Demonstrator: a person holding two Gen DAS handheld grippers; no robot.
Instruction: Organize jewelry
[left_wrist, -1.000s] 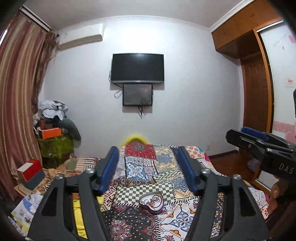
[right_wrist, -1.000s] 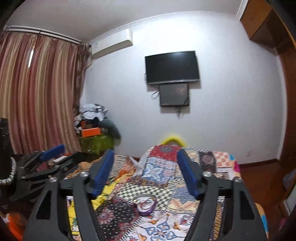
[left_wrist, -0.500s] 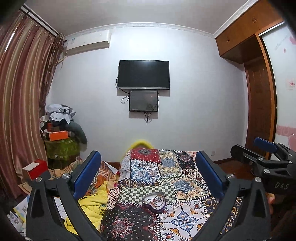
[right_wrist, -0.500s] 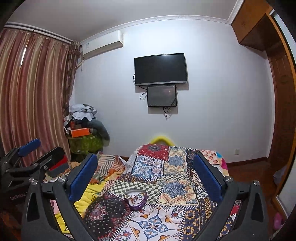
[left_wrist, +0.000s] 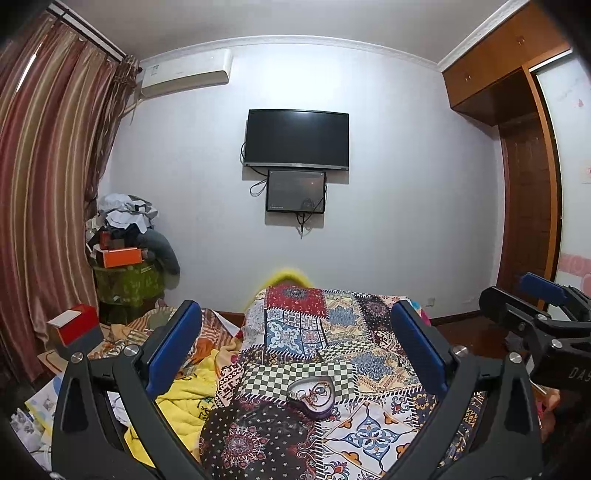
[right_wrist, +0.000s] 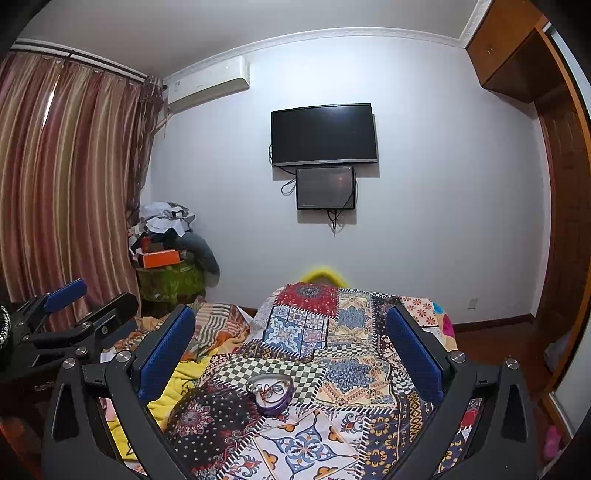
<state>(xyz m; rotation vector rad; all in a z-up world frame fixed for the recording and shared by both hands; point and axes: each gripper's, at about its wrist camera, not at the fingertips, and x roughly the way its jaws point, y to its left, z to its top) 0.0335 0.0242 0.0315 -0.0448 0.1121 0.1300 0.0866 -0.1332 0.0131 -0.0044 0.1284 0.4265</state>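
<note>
A small heart-shaped purple jewelry box (left_wrist: 312, 398) lies open on a patchwork quilt (left_wrist: 332, 332), with tangled gold and silver pieces inside. In the right wrist view the same box (right_wrist: 270, 394) sits low at the middle. My left gripper (left_wrist: 295, 317) hovers above and behind the box, jaws wide open, nothing between the blue pads. My right gripper (right_wrist: 291, 317) is likewise wide open and empty. Each gripper shows at the edge of the other's view: the right gripper (left_wrist: 535, 306) at the right, the left gripper (right_wrist: 77, 306) at the left.
A yellow blanket (left_wrist: 184, 398) is bunched left of the quilt. A red and white box (left_wrist: 74, 328) and papers lie at the left. A heap of clothes and an orange box (left_wrist: 123, 256) stands by the curtain. A TV (left_wrist: 297, 139) hangs on the far wall; a wardrobe (left_wrist: 524, 184) stands right.
Both grippers' jaws have spread from partly closed to fully wide. The views have steadied on the box; the hands have barely shifted.
</note>
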